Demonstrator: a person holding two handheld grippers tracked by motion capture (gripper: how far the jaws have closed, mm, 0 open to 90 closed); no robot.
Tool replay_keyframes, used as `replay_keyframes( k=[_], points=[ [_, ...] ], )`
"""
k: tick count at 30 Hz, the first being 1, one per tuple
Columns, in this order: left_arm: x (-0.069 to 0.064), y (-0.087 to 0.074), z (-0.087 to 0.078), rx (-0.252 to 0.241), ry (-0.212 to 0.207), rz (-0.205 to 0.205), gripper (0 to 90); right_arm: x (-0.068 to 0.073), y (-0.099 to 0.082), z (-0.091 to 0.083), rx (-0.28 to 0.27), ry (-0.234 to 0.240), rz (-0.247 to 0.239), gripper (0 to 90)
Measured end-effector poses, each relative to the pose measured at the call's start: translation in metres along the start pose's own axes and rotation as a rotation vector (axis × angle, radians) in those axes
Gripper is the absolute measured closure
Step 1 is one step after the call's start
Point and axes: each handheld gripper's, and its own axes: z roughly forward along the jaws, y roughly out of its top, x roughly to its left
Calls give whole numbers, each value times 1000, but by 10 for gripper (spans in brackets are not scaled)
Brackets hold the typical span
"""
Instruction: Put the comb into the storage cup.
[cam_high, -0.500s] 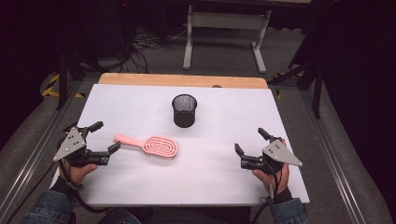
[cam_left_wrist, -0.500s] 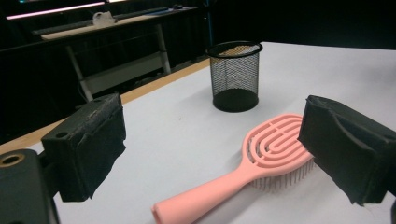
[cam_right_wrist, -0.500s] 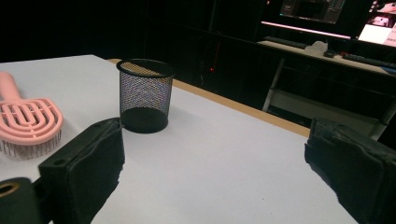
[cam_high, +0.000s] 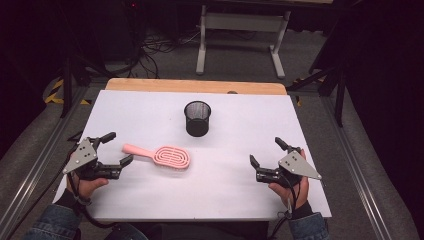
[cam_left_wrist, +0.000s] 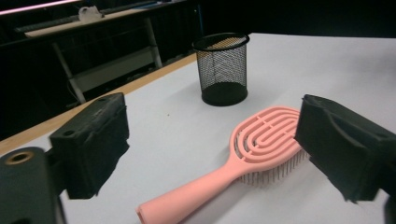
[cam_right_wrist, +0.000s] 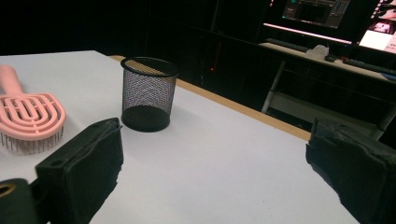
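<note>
A pink hairbrush (cam_high: 162, 155) lies flat on the white table (cam_high: 240, 125), bristles down, handle toward the left. Behind it stands an empty black mesh cup (cam_high: 197, 118). My left gripper (cam_high: 118, 148) rests at the table's left, open, its jaws spread just short of the handle's tip. In the left gripper view the hairbrush (cam_left_wrist: 243, 158) lies ahead between the jaws, untouched, with the cup (cam_left_wrist: 223, 67) beyond. My right gripper (cam_high: 267, 151) sits at the table's right, open and empty. The right gripper view has the cup (cam_right_wrist: 147, 93) ahead and the brush head (cam_right_wrist: 29, 120) at the left.
A wooden strip (cam_high: 195, 86) runs along the table's far edge. Beyond it stands a white metal frame (cam_high: 240, 45) on a dark floor with cables. Metal rails (cam_high: 30, 175) flank the table on both sides.
</note>
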Motion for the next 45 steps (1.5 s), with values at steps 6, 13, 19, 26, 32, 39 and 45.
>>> replay_keyframes(
  k=[6, 13, 19, 26, 32, 39, 45],
  points=[
    [3, 6, 8, 89, 50, 8, 331, 1, -2, 5, 20, 14, 1, 46],
    [15, 9, 22, 197, 55, 5, 685, 3, -6, 10, 54, 26, -13, 48],
    [23, 5, 39, 261, 42, 12, 896, 4, -10, 14, 77, 37, -14, 50],
    [28, 2, 65, 371, 42, -7, 900, 5, -11, 16, 91, 37, -17, 50],
    [28, -3, 74, 460, 43, -12, 900, 5, -12, 17, 104, 41, -21, 50],
    [29, -7, 77, 502, 37, -22, 899, 7, -13, 18, 112, 46, -31, 50],
    [29, -10, 79, 525, 24, -26, 898, 7, -14, 19, 120, 57, -34, 51]
  ],
)
